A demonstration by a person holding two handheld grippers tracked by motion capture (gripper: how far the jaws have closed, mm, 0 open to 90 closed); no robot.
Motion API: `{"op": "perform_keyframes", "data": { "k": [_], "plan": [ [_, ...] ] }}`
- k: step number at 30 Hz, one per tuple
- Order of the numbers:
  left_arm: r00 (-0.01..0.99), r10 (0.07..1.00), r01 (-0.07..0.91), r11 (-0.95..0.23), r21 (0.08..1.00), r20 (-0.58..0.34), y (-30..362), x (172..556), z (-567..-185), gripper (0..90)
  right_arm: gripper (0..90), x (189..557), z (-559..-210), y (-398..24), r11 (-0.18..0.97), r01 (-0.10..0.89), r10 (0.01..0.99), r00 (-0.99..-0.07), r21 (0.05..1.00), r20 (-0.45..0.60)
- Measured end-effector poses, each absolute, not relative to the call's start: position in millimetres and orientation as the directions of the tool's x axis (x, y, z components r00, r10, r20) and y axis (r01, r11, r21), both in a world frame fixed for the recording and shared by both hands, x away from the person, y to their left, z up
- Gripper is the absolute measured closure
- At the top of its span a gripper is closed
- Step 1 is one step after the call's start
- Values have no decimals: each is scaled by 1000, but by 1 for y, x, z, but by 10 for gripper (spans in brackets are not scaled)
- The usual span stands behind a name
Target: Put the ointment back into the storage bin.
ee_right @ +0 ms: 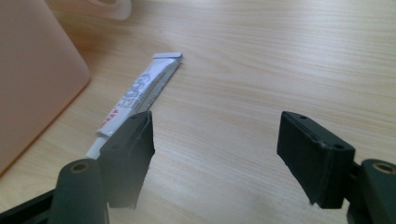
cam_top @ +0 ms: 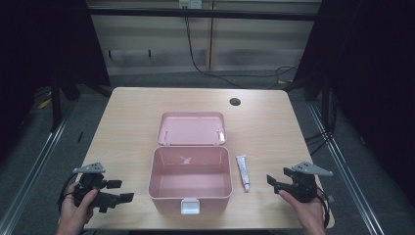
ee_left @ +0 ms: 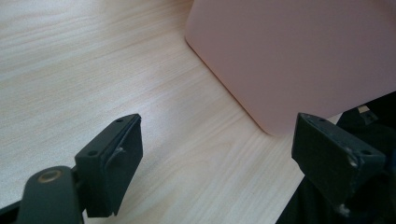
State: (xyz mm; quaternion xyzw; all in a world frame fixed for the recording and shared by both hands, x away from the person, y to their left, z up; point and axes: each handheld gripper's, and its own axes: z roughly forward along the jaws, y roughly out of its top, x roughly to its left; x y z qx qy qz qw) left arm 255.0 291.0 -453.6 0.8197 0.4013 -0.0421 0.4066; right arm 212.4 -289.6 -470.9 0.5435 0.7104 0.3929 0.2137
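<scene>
— From above, what's by the pink box [cam_top: 191, 171]?
— A white tube [cam_top: 242, 172] just right of it on the bench [cam_top: 132, 112]. The right gripper [ee_right: 215, 154] view shows print; its released fingers [ee_right: 128, 156] sit beside the cap end, apart. The left gripper [ee_left: 215, 158] gapes empty.

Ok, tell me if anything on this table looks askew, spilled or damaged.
Nothing stands out. The pink box sits square with its lid folded back, empty inside; the tube lies flat beside it, apart from it. No spills or damage visible.
</scene>
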Motion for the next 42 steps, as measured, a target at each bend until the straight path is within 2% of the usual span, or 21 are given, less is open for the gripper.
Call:
{"op": "perform_keyframes", "data": {
  "k": [3,7,11,15,17,19,25,30,42],
  "plan": [
    [678,620,689,-350,635,-394,291,255,-453,165,280,212,-471,-289,118,616,939,-324,779,115],
    [675,623,690,-346,635,-394,291,255,-453,165,372,210,-466,-287,132,592,929,-353,795,108],
    [676,624,691,-350,632,-393,291,255,-454,165,384,210,-460,-284,147,587,925,-367,796,100],
    [673,627,692,-347,633,-392,291,254,-454,165,449,213,-457,-278,154,642,903,-400,751,157],
    [673,627,692,-348,633,-391,292,254,-454,165,471,214,-452,-278,106,695,900,-372,711,229],
    [672,628,693,-346,633,-393,292,254,-454,165,489,215,-448,-279,85,710,904,-351,700,246],
    [673,627,692,-347,632,-392,292,255,-454,165,509,221,-438,-277,124,699,902,-375,705,213],
    [672,628,694,-346,632,-393,292,255,-454,165,507,226,-428,-271,135,737,882,-394,662,259],
    [672,627,693,-344,633,-395,293,254,-454,165,496,252,-421,-253,194,791,878,-403,580,256]
  ]
}}
